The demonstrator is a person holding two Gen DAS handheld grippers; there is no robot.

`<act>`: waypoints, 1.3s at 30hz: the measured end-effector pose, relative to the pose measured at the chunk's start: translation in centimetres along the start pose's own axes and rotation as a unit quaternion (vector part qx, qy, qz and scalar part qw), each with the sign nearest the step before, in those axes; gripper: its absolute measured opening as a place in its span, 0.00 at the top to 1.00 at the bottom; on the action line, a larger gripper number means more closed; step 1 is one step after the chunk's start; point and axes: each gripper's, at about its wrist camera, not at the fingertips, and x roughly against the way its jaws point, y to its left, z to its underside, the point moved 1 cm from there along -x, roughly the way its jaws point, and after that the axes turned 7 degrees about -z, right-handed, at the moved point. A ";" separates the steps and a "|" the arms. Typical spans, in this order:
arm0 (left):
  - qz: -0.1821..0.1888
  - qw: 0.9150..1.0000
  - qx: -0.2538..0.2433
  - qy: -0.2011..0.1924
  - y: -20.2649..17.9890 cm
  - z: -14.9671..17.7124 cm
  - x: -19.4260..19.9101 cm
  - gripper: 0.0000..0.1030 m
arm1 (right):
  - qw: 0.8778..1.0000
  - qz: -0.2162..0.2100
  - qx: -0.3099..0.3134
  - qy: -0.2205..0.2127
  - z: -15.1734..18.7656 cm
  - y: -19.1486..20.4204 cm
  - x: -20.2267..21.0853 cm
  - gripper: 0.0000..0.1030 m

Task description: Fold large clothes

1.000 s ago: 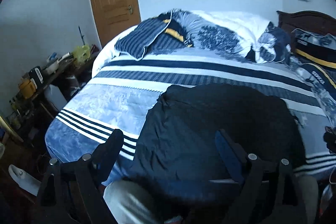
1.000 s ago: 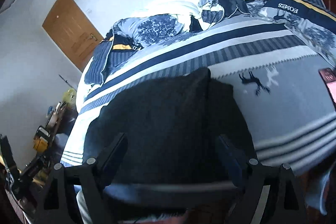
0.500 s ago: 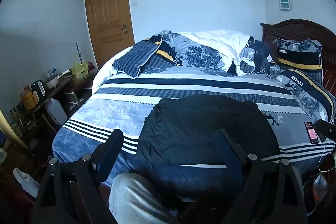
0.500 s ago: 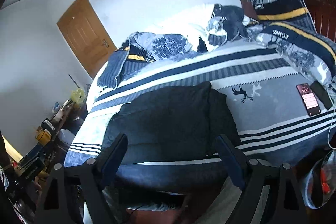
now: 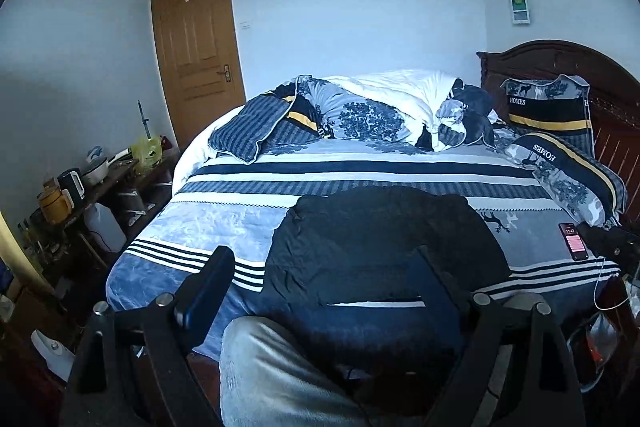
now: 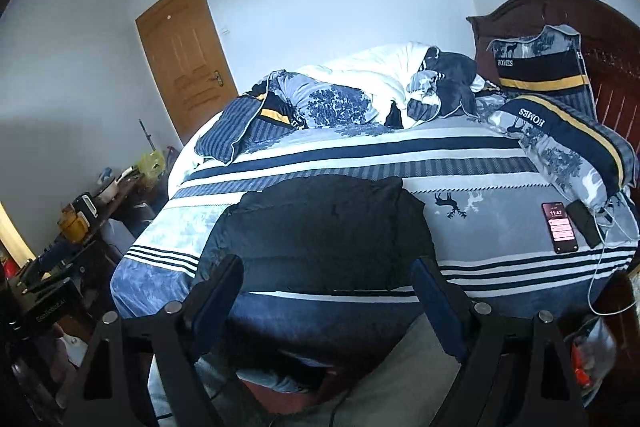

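A large dark garment (image 5: 380, 251) lies folded into a rough rectangle on the near half of the striped bed (image 5: 224, 223). It also shows in the right wrist view (image 6: 320, 227), with a second layer sticking out on its right side. My left gripper (image 5: 320, 279) is open and empty, held above the bed's near edge, back from the garment. My right gripper (image 6: 326, 287) is open and empty too, also short of the garment's near edge. Neither gripper touches the cloth.
A crumpled duvet (image 5: 380, 111) and pillows (image 5: 548, 107) fill the far side and headboard end. A phone (image 6: 560, 227) and a charger cable (image 6: 600, 267) lie on the bed's right. A cluttered side table (image 5: 80, 183) stands left, a door (image 5: 196, 51) behind. The person's legs (image 5: 272, 375) are below.
Both grippers have pulled back and up from the garment, so more of the bed and room shows. The garment has stayed flat on the bed.
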 end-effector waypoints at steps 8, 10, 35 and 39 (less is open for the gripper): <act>0.028 0.999 0.021 0.010 0.4 1.3 0.6 0.12 | 1.000 0.012 0.009 0.020 0.3 1.3 -0.8 0.14; 0.020 0.999 0.030 0.004 0.5 1.7 0.8 0.12 | 1.000 0.015 0.009 0.024 0.3 1.6 -1.0 0.14; 0.030 0.999 0.028 0.030 0.5 2.4 0.2 0.10 | 0.996 0.063 0.024 0.049 1.8 3.7 -2.4 0.14; 0.032 0.999 0.027 0.033 0.5 2.5 0.1 0.10 | 0.997 0.068 0.026 0.038 1.8 3.8 -2.0 0.14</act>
